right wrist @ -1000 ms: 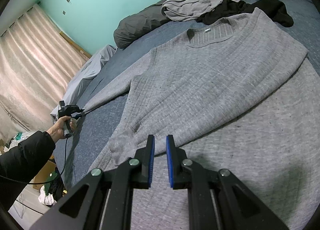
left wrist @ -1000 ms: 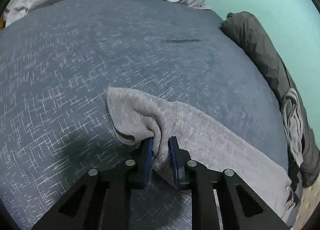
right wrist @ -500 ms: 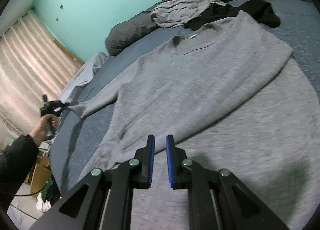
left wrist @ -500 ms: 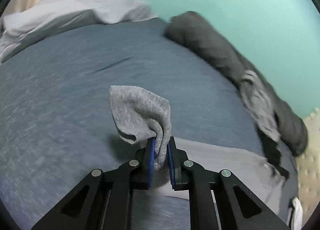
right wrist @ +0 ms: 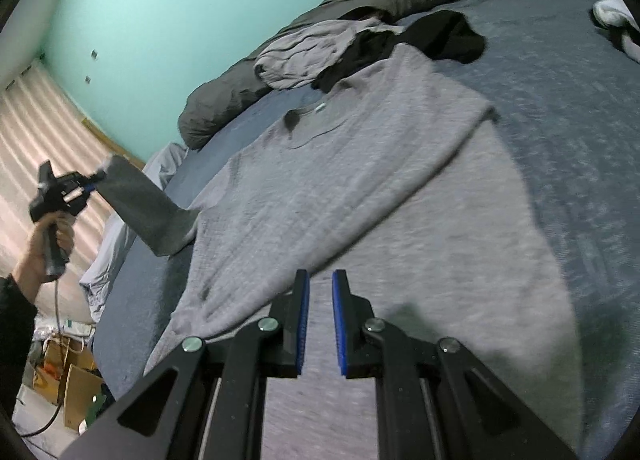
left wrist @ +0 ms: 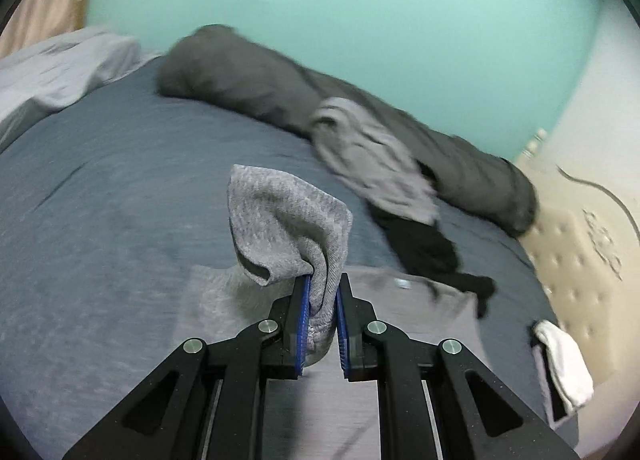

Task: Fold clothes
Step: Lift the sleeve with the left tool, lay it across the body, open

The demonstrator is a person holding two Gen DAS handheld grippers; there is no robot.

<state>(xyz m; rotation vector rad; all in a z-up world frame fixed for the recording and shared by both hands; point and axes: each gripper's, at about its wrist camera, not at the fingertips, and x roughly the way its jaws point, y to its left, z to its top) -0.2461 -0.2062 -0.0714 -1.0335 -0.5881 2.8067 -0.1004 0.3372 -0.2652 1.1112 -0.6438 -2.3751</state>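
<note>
A grey knit sweater [right wrist: 360,164] lies spread on the blue bed, its right sleeve folded across the body. My left gripper [left wrist: 322,292] is shut on the cuff of the left sleeve [left wrist: 288,228] and holds it up above the bed. In the right wrist view that left gripper [right wrist: 86,184] shows at far left with the sleeve [right wrist: 148,212] lifted taut off the bed. My right gripper [right wrist: 318,292] hovers low over the sweater's lower part, jaws a narrow gap apart and holding nothing.
A dark grey duvet roll [left wrist: 280,88] lies along the teal wall. A light grey garment [left wrist: 368,156] and a black garment [left wrist: 424,244] lie by the sweater's collar. A white item [left wrist: 564,364] lies at the bed's right. Cardboard boxes [right wrist: 72,380] stand on the floor.
My left gripper has lifted the sleeve cuff off the bed and swung it toward the sweater's body. The right gripper has shifted a little over the sweater, still empty.
</note>
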